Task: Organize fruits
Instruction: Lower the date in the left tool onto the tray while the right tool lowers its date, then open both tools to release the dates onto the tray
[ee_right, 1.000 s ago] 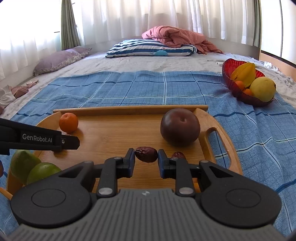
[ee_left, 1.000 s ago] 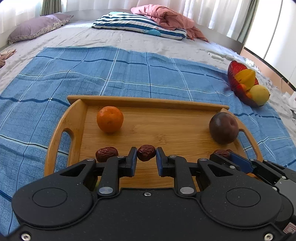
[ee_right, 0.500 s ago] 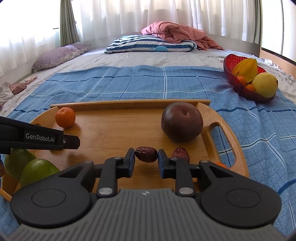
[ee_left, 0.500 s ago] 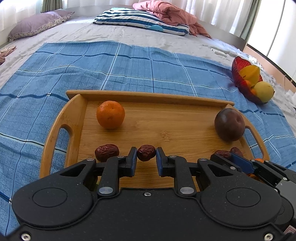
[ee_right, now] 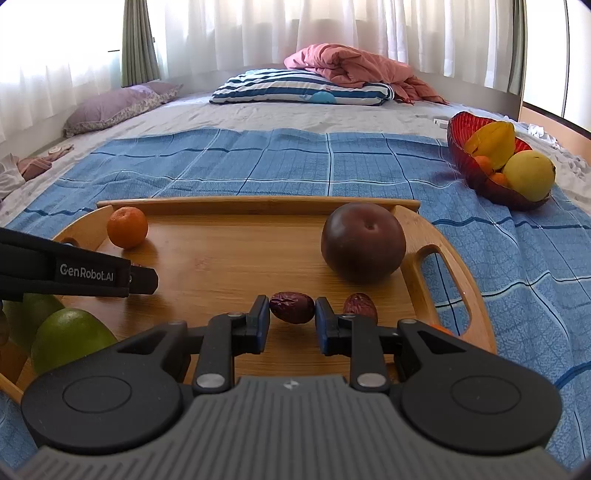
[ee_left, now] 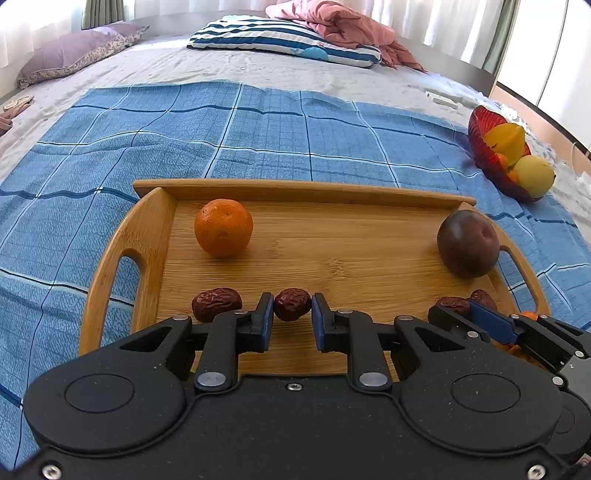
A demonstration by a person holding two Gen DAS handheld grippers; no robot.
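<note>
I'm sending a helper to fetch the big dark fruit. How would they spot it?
Find the wooden tray on the blue checked blanket. The dark purple fruit sits by its right handle, much larger and smoother than the wrinkled red dates nearby.

A grey bed (ee_right: 258,118) fills the frame, a blue checked blanket (ee_right: 295,162) across its middle. White curtains (ee_right: 332,33) glow along the top, a purple pillow (ee_right: 114,107) lies upper left.

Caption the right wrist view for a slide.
Right gripper shut on a red date over a wooden tray holding a mandarin and dark plum.
</note>
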